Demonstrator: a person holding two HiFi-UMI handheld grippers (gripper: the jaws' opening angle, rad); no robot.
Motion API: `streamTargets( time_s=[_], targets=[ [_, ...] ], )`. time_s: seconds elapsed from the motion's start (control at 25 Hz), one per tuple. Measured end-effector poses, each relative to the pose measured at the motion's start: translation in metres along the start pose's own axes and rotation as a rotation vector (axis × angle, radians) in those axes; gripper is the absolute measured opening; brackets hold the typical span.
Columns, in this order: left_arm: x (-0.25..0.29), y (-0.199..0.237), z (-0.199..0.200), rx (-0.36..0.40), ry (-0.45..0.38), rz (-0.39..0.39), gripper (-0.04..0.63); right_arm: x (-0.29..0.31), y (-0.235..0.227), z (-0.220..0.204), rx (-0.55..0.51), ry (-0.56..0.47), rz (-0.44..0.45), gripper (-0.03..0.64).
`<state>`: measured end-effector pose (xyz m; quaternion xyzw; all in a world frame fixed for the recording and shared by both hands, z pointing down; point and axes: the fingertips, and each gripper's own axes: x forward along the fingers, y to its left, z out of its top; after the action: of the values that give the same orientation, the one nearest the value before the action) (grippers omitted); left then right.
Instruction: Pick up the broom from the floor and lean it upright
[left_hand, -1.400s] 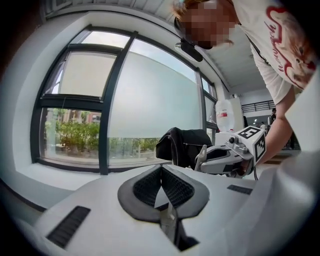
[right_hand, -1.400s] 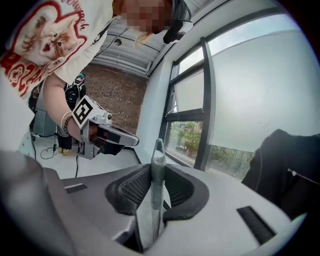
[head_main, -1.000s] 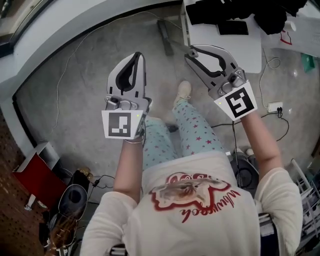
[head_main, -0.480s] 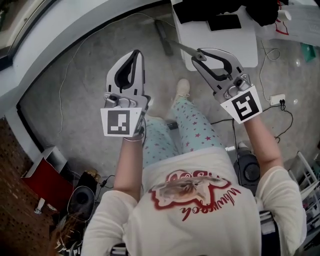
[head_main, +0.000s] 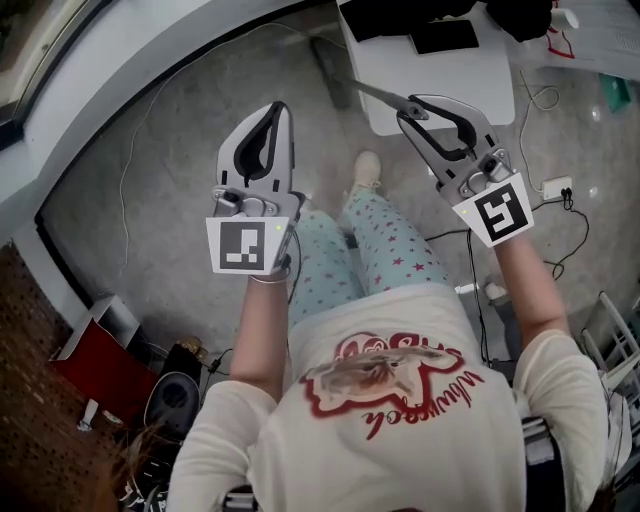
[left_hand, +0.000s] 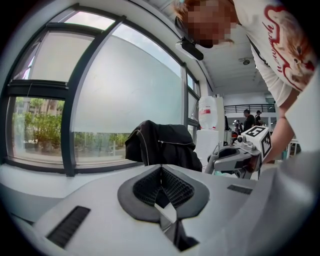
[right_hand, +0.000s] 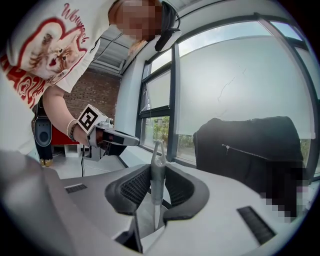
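The broom's thin grey handle (head_main: 375, 94) runs from a dark head (head_main: 328, 68), low by the wall, up to my right gripper (head_main: 413, 106), which is shut on it. In the right gripper view the handle's looped end (right_hand: 158, 156) stands upright between the pads of the right gripper (right_hand: 158, 171). My left gripper (head_main: 276, 108) hovers level to the left, apart from the broom. Its jaws meet, and nothing is between them in the left gripper view, where the left gripper (left_hand: 161, 172) points at the window.
A white table (head_main: 440, 80) with dark items stands just beyond the right gripper. A black jacket (right_hand: 250, 145) hangs by the window. The person's legs and shoe (head_main: 366, 172) are below the grippers. A red box (head_main: 100, 365), cables and a power strip (head_main: 553, 186) lie on the floor.
My right gripper has shifted to the right with the broom handle in it, closer to the white table. The left gripper has barely moved.
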<state>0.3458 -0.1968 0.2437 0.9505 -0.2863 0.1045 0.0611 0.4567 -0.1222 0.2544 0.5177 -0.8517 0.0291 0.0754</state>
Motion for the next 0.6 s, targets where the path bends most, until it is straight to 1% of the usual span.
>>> streamTargets(
  time_s=[0.12,0.2,0.4,0.6],
  targets=[
    [-0.004,0.003,-0.002,-0.001,0.017,-0.011,0.021,-0.003,0.003,0.0,0.001,0.014,-0.014,0.1],
    [0.0,0.001,-0.001,-0.018,0.002,-0.02,0.021,-0.006,0.002,-0.001,-0.003,0.015,-0.017,0.1],
    [0.013,-0.02,-0.003,-0.027,0.003,-0.101,0.021,-0.007,-0.002,-0.001,0.018,-0.006,-0.048,0.1],
    [0.025,-0.035,-0.002,-0.026,0.007,-0.151,0.021,-0.003,-0.004,0.001,0.019,-0.024,-0.059,0.1]
  ],
)
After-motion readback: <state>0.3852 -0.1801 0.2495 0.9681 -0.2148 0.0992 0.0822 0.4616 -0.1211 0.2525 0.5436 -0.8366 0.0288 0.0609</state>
